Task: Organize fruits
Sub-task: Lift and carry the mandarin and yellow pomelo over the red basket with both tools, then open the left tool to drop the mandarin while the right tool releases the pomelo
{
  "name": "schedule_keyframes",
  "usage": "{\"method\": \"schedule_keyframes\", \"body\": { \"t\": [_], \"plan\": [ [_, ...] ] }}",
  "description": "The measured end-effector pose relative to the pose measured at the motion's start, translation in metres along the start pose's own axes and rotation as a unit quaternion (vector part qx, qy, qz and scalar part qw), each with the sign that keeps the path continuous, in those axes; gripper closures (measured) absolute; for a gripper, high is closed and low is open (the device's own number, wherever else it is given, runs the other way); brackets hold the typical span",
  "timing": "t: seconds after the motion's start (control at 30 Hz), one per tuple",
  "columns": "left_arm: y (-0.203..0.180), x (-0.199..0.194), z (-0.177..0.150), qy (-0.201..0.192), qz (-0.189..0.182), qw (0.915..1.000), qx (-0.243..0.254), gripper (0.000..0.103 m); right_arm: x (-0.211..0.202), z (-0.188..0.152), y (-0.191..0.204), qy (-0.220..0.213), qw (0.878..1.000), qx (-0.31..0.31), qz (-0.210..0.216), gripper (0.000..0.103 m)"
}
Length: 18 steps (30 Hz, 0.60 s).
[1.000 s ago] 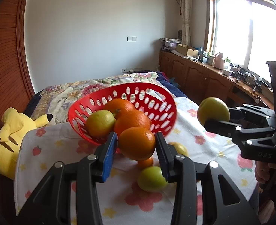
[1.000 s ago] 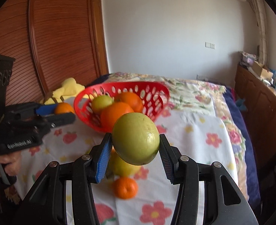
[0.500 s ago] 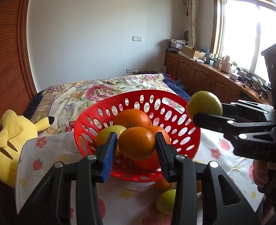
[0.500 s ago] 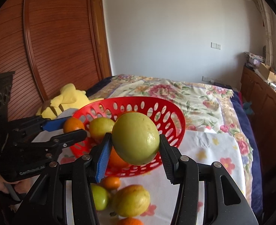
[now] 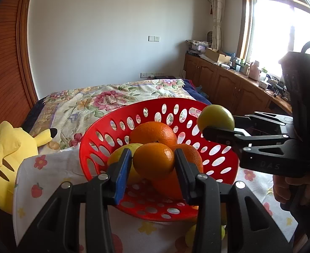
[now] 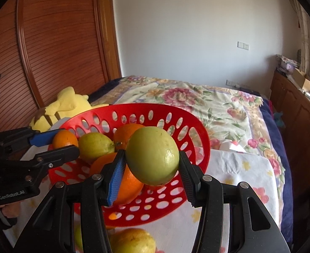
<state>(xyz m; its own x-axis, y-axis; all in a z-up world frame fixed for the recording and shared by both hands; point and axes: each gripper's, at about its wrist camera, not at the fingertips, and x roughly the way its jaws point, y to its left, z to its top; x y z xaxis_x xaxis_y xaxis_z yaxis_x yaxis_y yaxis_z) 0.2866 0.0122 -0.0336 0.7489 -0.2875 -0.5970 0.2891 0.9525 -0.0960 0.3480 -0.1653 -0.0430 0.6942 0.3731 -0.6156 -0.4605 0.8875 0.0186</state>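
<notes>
A red perforated basket (image 5: 218, 158) (image 6: 188, 126) stands on a flowered cloth and holds oranges and a yellow-green fruit (image 6: 95, 145). My left gripper (image 5: 152, 164) is shut on a small orange (image 5: 153, 161), held over the basket's near side. My right gripper (image 6: 151, 164) is shut on a green round fruit (image 6: 152, 156), also over the basket. In the left wrist view the right gripper (image 5: 216, 126) shows with the green fruit (image 5: 216, 118) above the basket's right rim. The right wrist view has the left gripper (image 6: 60, 143) with its orange (image 6: 65, 138) at the basket's left rim.
Loose fruit lies on the cloth (image 6: 239, 168) in front of the basket: a yellow one (image 6: 131, 240) and a small orange piece (image 6: 112, 216). A yellow plush toy (image 5: 9, 151) sits left. A floral bedspread (image 5: 104, 101) lies behind, wooden cabinets (image 5: 228, 84) to the right.
Both grippers have moved forward toward the basket with their fruit still held. The basket now fills more of each view, and the loose fruit on the cloth has slid to the bottom edge.
</notes>
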Motion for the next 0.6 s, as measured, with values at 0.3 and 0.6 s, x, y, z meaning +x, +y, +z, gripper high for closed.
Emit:
{"method": "schedule_keyframes", "body": {
  "t": [0.3, 0.6],
  "plan": [
    [0.007, 0.009, 0.001, 0.007, 0.002, 1.0000, -0.003, 0.063, 0.027, 0.001, 0.000, 0.022, 1.000, -0.011, 0.005, 0.052],
    [0.008, 0.013, 0.001, 0.012, 0.002, 0.9999, -0.002, 0.063, 0.033, -0.003, 0.000, 0.029, 1.000, -0.010, 0.002, 0.052]
  ]
}}
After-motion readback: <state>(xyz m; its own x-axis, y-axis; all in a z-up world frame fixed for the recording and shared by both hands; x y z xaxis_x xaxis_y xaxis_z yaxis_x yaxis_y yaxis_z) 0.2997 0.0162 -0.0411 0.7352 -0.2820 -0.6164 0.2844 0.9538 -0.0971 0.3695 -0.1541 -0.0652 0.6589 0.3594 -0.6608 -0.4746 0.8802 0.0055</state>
